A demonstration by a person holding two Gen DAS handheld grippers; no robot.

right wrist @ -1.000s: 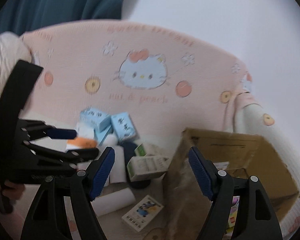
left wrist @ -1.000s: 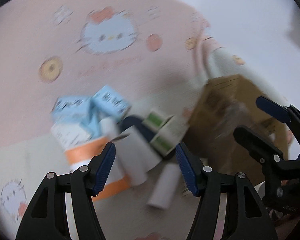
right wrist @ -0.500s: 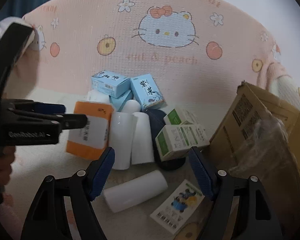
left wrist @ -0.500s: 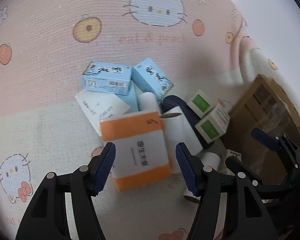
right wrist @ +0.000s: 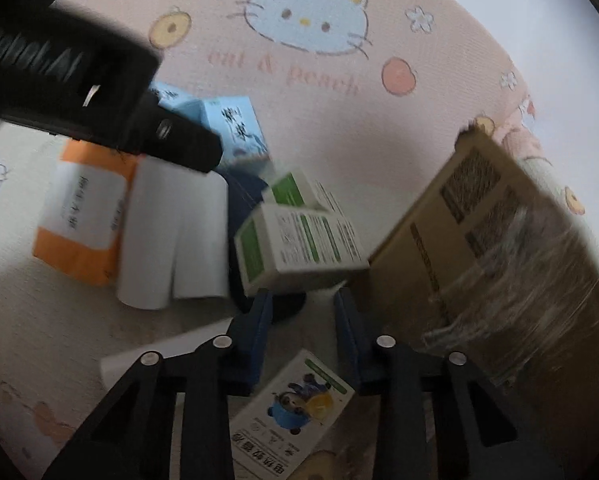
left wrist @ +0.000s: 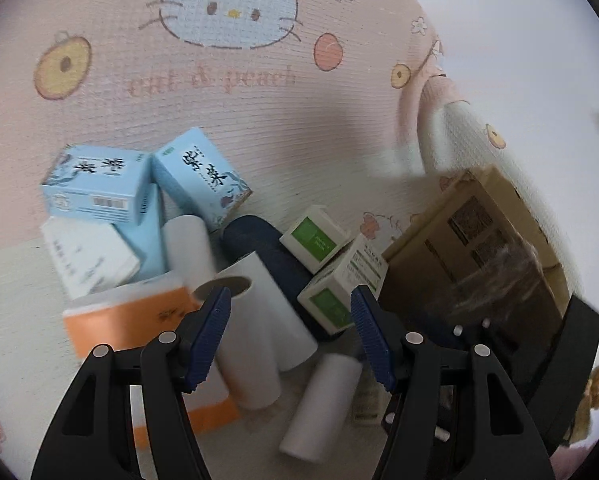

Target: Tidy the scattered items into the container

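A pile lies on the pink cartoon mat: two blue boxes (left wrist: 95, 188), an orange-and-white pack (left wrist: 139, 332), white rolls (left wrist: 255, 320), a navy item (left wrist: 267, 248) and two green-and-white boxes (left wrist: 339, 296). My left gripper (left wrist: 289, 312) stands open low over the rolls, and nothing is pressed between its pads. My right gripper (right wrist: 303, 304) is closing to a narrow gap just below the nearer green-and-white box (right wrist: 299, 248). Only the navy item's edge (right wrist: 287, 306) and the mat show between its pads. The cardboard box (right wrist: 499, 248) stands to the right.
A cartoon-printed card (right wrist: 291, 412) lies flat under my right gripper, and a loose white roll (right wrist: 159, 352) lies to its left. The left gripper's black body (right wrist: 59, 80) fills the upper left of the right wrist view. Clear tape wraps the cardboard box's flap (left wrist: 499, 280).
Both grippers have dropped closer to the pile. The right jaws have narrowed from wide apart to a small gap. The left gripper has shifted right, from over the orange pack to over the white rolls.
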